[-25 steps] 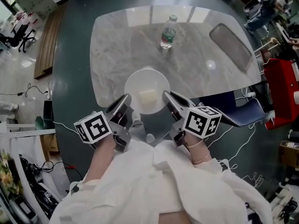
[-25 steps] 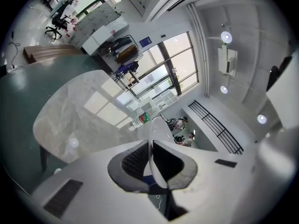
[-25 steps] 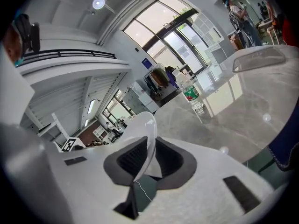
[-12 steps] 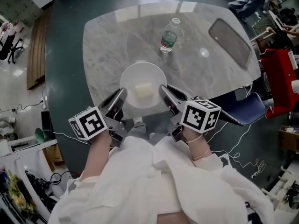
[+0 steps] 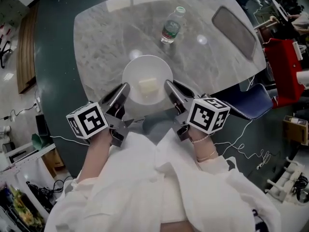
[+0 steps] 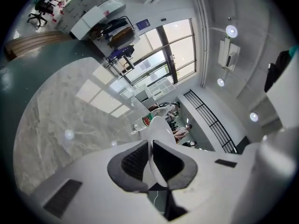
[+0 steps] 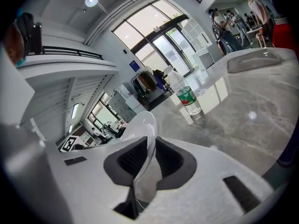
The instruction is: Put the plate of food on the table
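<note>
A white plate (image 5: 133, 73) carries a pale block of food (image 5: 148, 86) at its middle and hangs over the near part of the marble table (image 5: 101, 37). My left gripper (image 5: 123, 89) is shut on the plate's left rim, and my right gripper (image 5: 168, 88) is shut on its right rim. In the left gripper view the plate's rim (image 6: 159, 127) runs edge-on between the dark pads (image 6: 135, 160). In the right gripper view the rim (image 7: 142, 125) stands likewise between the pads (image 7: 131, 157). Whether the plate touches the tabletop I cannot tell.
A water bottle (image 5: 170, 27) with a green label stands on the table beyond the plate. A grey mat (image 5: 234, 25) lies at the table's far right. A blue chair (image 5: 251, 103) and a red object (image 5: 288, 57) stand to the right. Cables (image 5: 241, 149) trail on the dark floor.
The plate and both grippers have moved forward over the table, so the plate now lies further in from the near edge and closer to the bottle. Both grips stay the same.
</note>
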Demonstrator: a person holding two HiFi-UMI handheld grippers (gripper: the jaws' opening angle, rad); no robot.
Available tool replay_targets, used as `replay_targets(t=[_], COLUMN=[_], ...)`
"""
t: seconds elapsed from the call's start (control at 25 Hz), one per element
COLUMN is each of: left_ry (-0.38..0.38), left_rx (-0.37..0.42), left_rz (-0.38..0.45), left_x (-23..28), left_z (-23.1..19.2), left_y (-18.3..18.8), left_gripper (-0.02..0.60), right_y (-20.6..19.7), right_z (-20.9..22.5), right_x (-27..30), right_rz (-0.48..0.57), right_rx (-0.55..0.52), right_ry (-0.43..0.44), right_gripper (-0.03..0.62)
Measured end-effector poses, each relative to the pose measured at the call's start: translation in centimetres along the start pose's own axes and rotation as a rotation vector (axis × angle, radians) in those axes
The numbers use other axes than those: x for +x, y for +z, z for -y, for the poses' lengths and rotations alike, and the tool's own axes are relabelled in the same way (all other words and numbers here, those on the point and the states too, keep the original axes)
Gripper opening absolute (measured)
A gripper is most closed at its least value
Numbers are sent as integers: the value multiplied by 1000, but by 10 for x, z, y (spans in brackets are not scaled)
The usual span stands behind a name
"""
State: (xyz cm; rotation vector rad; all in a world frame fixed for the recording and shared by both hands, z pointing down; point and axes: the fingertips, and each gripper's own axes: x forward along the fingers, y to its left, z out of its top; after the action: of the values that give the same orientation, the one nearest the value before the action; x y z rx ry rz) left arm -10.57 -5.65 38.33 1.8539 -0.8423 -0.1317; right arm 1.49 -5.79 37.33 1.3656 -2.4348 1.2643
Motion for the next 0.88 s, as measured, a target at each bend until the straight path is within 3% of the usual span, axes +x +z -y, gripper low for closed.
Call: replay_targets(t=[0.36,0.88], left_ry=[8,96], left_rx=[-19,-77], left_rz=[-21,-29], left_x=[16,37], left_z=[-4,-31], left_y=[0,2], left_gripper=[25,25], right_y=[6,7], right_z=[15,39], right_x=[7,36], right_rz=[-27,-162], right_rx=[-3,-18], right_ry=[-28,-25], right_gripper=[21,23])
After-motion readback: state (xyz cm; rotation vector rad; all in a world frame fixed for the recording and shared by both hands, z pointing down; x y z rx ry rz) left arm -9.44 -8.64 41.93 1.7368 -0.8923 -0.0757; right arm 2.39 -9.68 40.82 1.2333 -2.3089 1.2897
